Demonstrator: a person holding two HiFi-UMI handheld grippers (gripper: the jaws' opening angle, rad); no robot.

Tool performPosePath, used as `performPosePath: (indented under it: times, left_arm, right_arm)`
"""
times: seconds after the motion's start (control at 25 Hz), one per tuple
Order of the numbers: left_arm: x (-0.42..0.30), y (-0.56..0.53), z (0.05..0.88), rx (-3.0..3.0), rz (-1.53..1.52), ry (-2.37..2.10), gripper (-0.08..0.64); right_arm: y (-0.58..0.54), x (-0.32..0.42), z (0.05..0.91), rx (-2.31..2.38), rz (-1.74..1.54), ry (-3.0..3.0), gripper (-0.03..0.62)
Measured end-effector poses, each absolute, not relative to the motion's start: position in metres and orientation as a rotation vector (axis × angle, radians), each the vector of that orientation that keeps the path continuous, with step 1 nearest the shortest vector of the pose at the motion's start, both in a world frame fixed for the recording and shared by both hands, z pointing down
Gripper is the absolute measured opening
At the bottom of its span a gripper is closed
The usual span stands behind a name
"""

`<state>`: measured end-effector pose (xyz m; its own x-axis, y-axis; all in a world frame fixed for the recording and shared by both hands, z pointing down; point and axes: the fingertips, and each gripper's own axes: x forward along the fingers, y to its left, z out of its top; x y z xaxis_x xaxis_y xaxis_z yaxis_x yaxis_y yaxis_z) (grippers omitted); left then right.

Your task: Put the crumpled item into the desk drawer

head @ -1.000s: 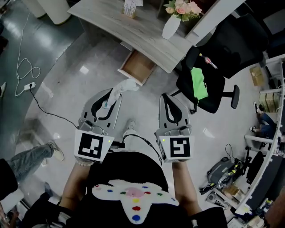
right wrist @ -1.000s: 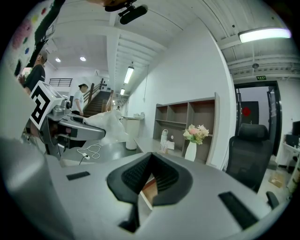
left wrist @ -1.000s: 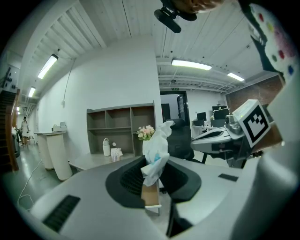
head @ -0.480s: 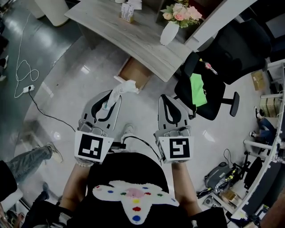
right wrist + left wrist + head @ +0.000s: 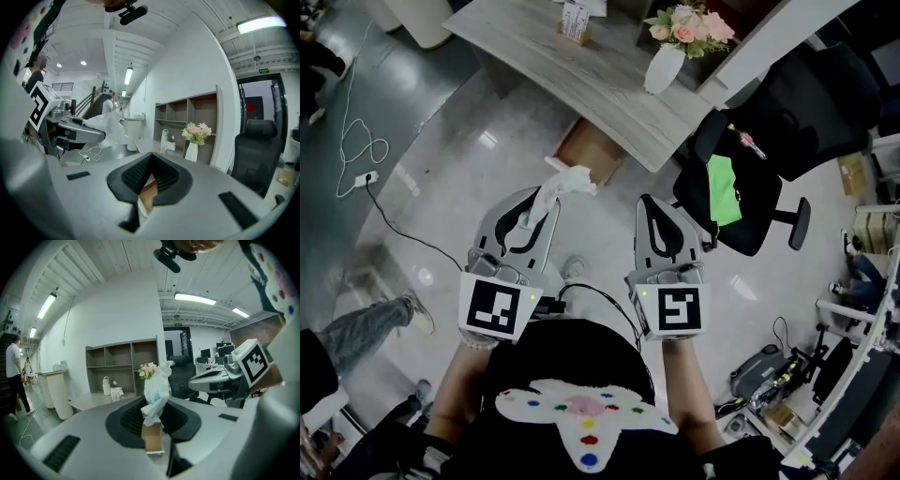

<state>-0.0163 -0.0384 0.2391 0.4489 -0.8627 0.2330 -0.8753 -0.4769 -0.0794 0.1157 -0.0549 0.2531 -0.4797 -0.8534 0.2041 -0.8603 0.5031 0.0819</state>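
Observation:
The crumpled white item (image 5: 565,182) sticks out past the tips of my left gripper (image 5: 546,194), which is shut on it above the floor. In the left gripper view the item (image 5: 157,389) stands up between the pads, and my left gripper (image 5: 157,405) points at the drawer (image 5: 152,439). The wooden desk drawer (image 5: 592,150) hangs open under the grey curved desk (image 5: 572,75), just ahead of the item. My right gripper (image 5: 649,201) is level beside the left, with its tips together and nothing in them. In the right gripper view its pads (image 5: 161,176) meet at the top.
A black office chair (image 5: 750,141) with a green thing on its seat stands right of the drawer. A white vase of flowers (image 5: 666,64) and a small box (image 5: 575,21) sit on the desk. A cable and power strip (image 5: 362,177) lie on the floor at left, near someone's leg (image 5: 366,330).
Desk and drawer have shifted slightly in the head view. Both grippers keep the same pose, the left still holding the crumpled item. The leg at the left has moved.

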Motion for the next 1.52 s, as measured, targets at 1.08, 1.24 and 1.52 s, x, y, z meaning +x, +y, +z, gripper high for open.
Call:
performPosePath:
  times: [1.08, 1.24, 1.52]
  left_arm:
    - [-0.027, -0.074, 0.251, 2.687, 0.389, -1.4, 0.086]
    - [-0.031, -0.074, 0.253, 2.691, 0.391, -1.384, 0.086]
    - [-0.035, -0.076, 0.256, 2.693, 0.396, -1.365, 0.086]
  right_arm:
    - [-0.073, 0.103, 0.262, 1.562, 0.101, -2.402, 0.003]
    - [-0.071, 0.094, 0.262, 1.544, 0.106, -2.41, 0.003]
    - [-0.073, 0.093, 0.264, 1.566, 0.104, -2.389, 0.003]
